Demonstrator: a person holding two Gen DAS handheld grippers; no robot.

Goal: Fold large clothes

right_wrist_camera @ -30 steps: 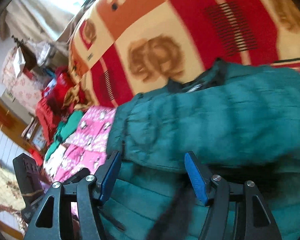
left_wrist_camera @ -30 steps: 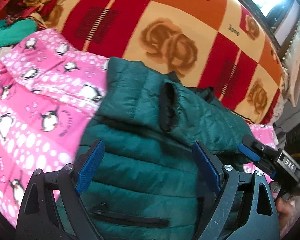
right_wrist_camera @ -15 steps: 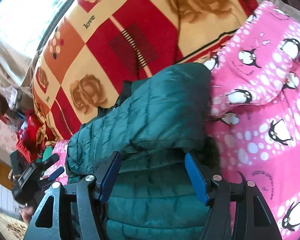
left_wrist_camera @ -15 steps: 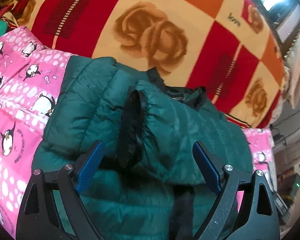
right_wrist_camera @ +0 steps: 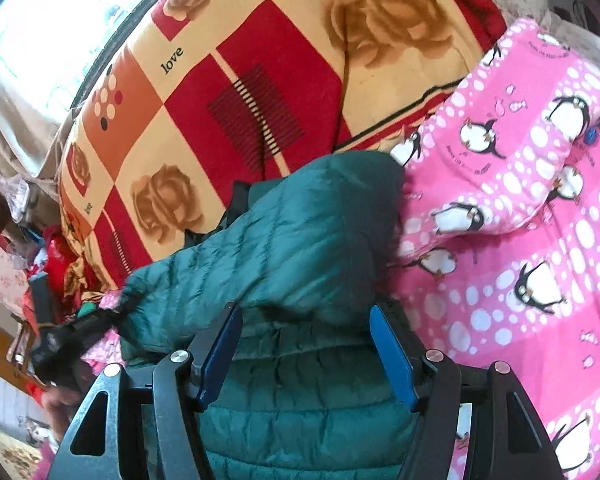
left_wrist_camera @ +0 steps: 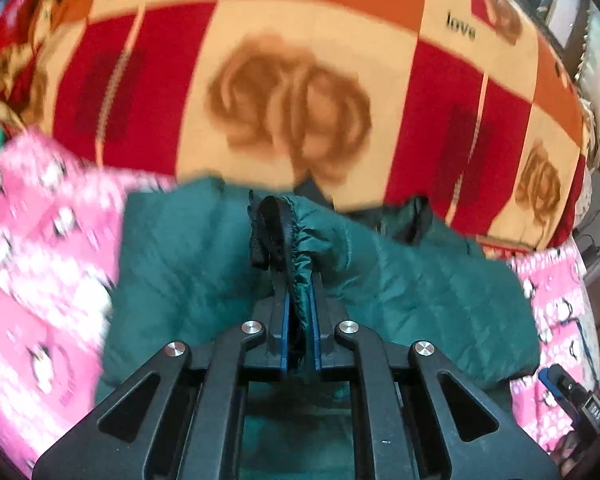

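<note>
Daylight pours from a window (right_wrist_camera: 40,28) at the upper left of the right wrist view, blown out to white. Both fisheye views bend strongly toward dark, vignetted corners. The left wrist view is motion-blurred, smearing the pink penguin blanket (left_wrist_camera: 40,280); the right wrist view stays sharper, its colours saturated.

Left claw (left_wrist_camera: 299,312) filled by jacket cuff (left_wrist_camera: 284,232), open right claw (right_wrist_camera: 306,354) unblocked above jacket (right_wrist_camera: 300,248)
</note>
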